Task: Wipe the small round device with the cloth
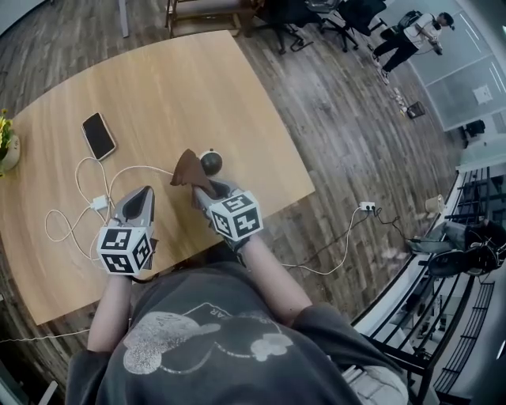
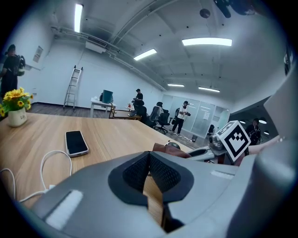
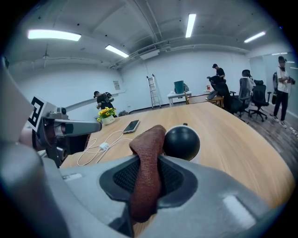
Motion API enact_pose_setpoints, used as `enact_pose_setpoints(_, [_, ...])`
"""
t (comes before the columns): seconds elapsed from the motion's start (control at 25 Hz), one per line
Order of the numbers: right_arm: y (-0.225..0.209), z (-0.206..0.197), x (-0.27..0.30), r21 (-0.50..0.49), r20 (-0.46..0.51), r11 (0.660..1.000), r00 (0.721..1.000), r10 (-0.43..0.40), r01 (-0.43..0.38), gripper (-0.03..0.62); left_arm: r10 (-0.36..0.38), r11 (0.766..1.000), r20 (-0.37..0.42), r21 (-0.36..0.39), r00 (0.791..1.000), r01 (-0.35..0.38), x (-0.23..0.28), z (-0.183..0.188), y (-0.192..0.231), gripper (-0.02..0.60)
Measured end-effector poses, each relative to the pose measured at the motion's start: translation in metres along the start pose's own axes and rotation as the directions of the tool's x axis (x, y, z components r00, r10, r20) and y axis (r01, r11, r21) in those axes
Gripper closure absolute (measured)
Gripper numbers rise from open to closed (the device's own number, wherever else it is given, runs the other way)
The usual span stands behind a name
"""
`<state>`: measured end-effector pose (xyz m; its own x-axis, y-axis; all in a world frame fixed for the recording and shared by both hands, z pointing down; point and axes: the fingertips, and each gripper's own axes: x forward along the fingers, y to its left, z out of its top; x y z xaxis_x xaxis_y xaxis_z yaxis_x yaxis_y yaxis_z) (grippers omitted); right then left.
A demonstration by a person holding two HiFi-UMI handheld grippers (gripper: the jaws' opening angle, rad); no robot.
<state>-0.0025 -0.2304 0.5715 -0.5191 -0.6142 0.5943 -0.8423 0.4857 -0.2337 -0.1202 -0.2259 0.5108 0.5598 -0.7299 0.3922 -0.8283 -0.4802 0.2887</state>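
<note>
A small round black device (image 1: pixel 211 162) (image 3: pixel 181 143) stands on the wooden table (image 1: pixel 174 87) near its right edge. My right gripper (image 1: pixel 205 192) (image 3: pixel 148 174) is shut on a brown cloth (image 1: pixel 188 168) (image 3: pixel 147 162), which sticks up between the jaws just left of the device and close to it. In the left gripper view the cloth (image 2: pixel 168 150) and the device (image 2: pixel 173 145) show behind the jaws. My left gripper (image 1: pixel 141 202) (image 2: pixel 150 173) is shut with nothing in it, low over the table to the left of the right one.
A black phone (image 1: pixel 99 135) (image 2: pixel 76 142) lies further left on the table. A white cable (image 1: pixel 79 202) with a charger block loops beside the left gripper. A flower pot (image 1: pixel 8 150) (image 2: pixel 16 108) stands at the far left edge. People and office chairs (image 1: pixel 316 20) are beyond the table.
</note>
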Motion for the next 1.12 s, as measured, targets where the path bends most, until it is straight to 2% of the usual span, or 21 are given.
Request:
enact_pose_setpoints(0.4, [-0.010,-0.051,0.000,0.126,-0.102,0.987,0.991,-0.087,0.099,0.514,-0.028,1.000,-0.013,-0.011,1.000,0.028,-0.014,-0.015,0.005,0.563])
enact_pose_setpoints(0.8, [0.028,-0.043,-0.052,0.076,-0.003,0.996,0.999,-0.045,0.045,0.514,-0.110,0.994,0.004,0.004,0.994,0.110,-0.009,-0.015,-0.016,0.563])
enact_pose_setpoints(1.12, [0.028,-0.059,-0.082,0.109,0.037,0.993,0.998,-0.052,0.048,0.514,-0.141,0.990,-0.005,0.001,0.990,0.141,-0.012,-0.030,-0.042,0.562])
